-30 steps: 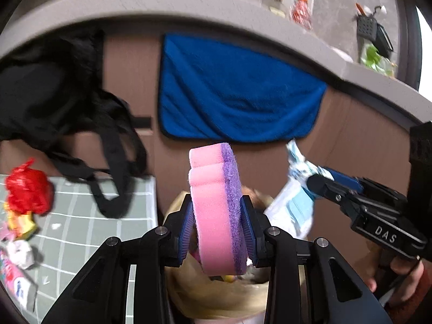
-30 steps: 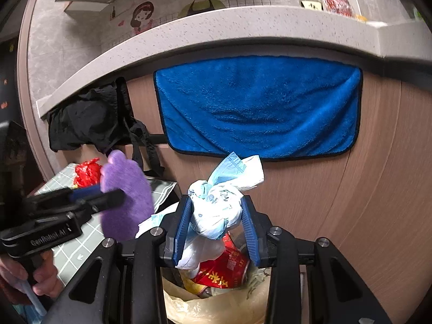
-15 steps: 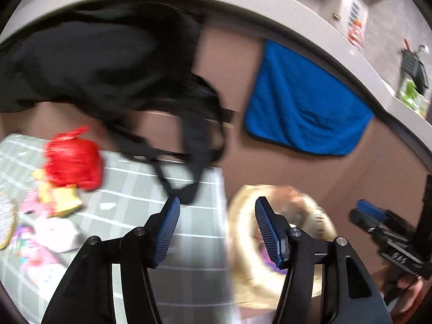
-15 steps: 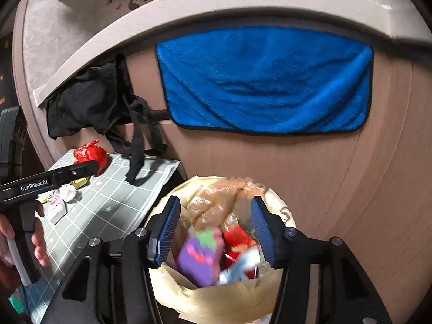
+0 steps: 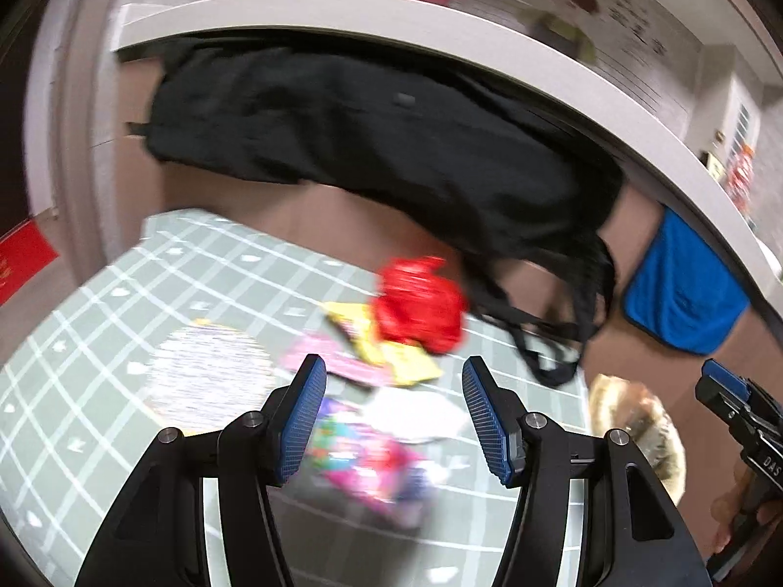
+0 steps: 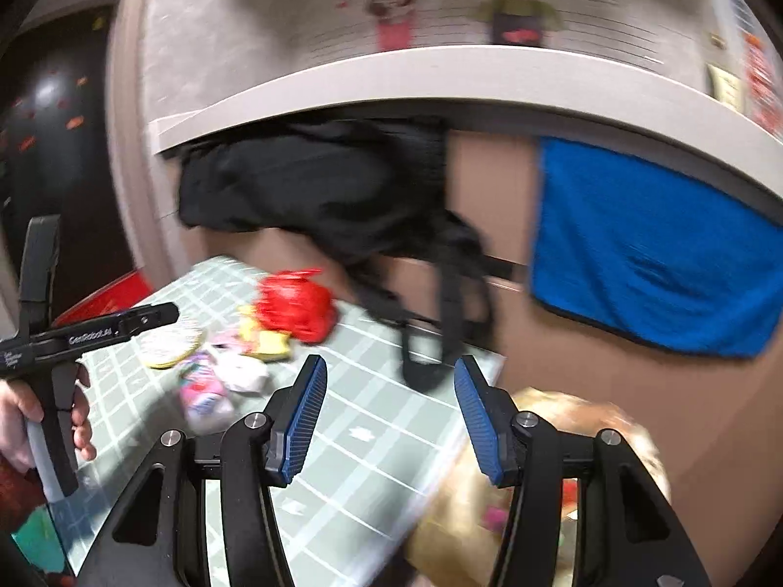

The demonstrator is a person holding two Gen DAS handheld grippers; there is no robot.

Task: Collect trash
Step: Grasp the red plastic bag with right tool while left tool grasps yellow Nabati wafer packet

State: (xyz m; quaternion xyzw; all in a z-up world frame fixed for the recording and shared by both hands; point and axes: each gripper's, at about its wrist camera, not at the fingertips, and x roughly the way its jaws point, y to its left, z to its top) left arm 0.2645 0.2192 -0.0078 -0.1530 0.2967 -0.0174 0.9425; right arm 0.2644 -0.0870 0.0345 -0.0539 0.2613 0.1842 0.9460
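Observation:
Both grippers are open and empty. My left gripper (image 5: 394, 420) hovers over trash on the green checked tablecloth (image 5: 98, 323): a crumpled red bag (image 5: 421, 305), a yellow wrapper (image 5: 406, 362), a white crumpled paper (image 5: 416, 413), a pink colourful packet (image 5: 372, 464) and a round striped disc (image 5: 210, 376). My right gripper (image 6: 389, 420) is above the table's right edge, beside the tan trash bag (image 6: 548, 489). The red bag (image 6: 293, 305) and the packet (image 6: 203, 391) also show in the right wrist view. The trash bag (image 5: 636, 425) sits right of the table.
A black bag (image 5: 391, 146) hangs under the counter edge, its straps (image 6: 440, 323) dangling onto the table. A blue towel (image 6: 651, 254) hangs on the wooden panel to the right. The left gripper (image 6: 98, 332) shows at the left of the right wrist view.
Both grippers let the pink-purple sponge and the crumpled white-blue paper fall into the trash bag, opened, and swung left toward the table. The views are motion-blurred.

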